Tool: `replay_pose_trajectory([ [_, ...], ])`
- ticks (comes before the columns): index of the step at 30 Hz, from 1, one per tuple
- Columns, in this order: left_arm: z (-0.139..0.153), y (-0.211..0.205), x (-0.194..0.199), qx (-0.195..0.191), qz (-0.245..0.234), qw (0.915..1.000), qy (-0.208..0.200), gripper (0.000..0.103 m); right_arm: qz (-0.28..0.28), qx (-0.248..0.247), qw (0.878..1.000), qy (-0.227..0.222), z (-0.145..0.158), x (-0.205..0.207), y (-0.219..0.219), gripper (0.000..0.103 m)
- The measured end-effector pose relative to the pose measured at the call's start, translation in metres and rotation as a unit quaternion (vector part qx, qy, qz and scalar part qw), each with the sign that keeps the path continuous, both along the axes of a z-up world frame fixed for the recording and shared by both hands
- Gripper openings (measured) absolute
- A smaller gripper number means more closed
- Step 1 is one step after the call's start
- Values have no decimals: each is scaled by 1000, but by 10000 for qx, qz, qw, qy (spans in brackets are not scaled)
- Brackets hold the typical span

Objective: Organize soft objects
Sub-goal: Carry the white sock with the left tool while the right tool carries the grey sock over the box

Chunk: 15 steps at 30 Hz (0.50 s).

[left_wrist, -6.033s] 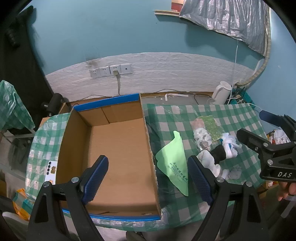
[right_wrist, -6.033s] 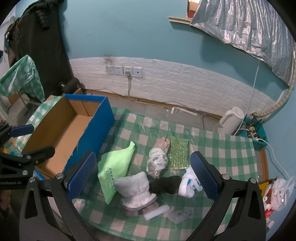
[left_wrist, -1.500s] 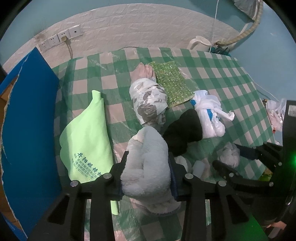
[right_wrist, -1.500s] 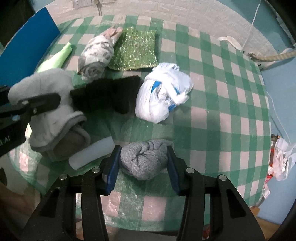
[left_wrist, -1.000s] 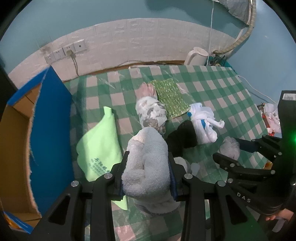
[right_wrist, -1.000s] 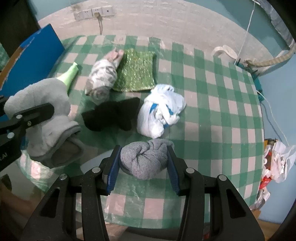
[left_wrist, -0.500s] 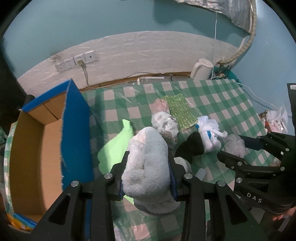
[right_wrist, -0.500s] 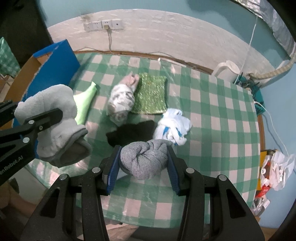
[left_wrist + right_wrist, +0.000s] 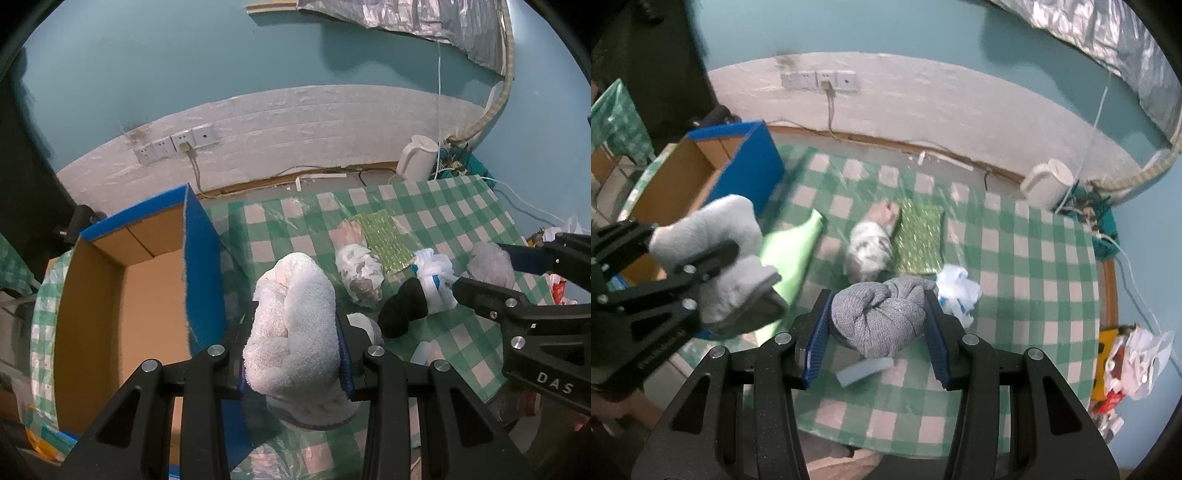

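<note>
Left wrist view shows your left tongs (image 9: 293,345) clamped on the fluffy white sock bundle (image 9: 295,325), lifted beside the cardboard box (image 9: 122,295). Your right tongs (image 9: 877,317) squeeze the grey knitted roll (image 9: 879,317) above the checked surface (image 9: 1034,280). Both are light and squashy; grip across the thick middle, since loose ends would sag and slip

Dim, cool indoor light, soft shadows on the blue wall (image 9: 155,74) below the foil sheet (image 9: 424,22), strong fisheye bending with black corners, motion blur near the cardboard box (image 9: 701,177) in the right wrist view, left wrist view sharper
</note>
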<state>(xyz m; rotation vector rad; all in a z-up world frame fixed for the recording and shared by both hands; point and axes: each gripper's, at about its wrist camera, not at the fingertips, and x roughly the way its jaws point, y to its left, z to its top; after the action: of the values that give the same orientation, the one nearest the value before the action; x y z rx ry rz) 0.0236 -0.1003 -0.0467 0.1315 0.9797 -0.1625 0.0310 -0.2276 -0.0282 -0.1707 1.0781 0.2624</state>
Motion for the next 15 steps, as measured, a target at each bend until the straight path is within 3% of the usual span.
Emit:
replay_pose_trajectory([
  [15, 32, 34, -8, 68, 255, 9989, -381, 37, 449, 171, 9983, -326, 39, -3, 45, 47],
])
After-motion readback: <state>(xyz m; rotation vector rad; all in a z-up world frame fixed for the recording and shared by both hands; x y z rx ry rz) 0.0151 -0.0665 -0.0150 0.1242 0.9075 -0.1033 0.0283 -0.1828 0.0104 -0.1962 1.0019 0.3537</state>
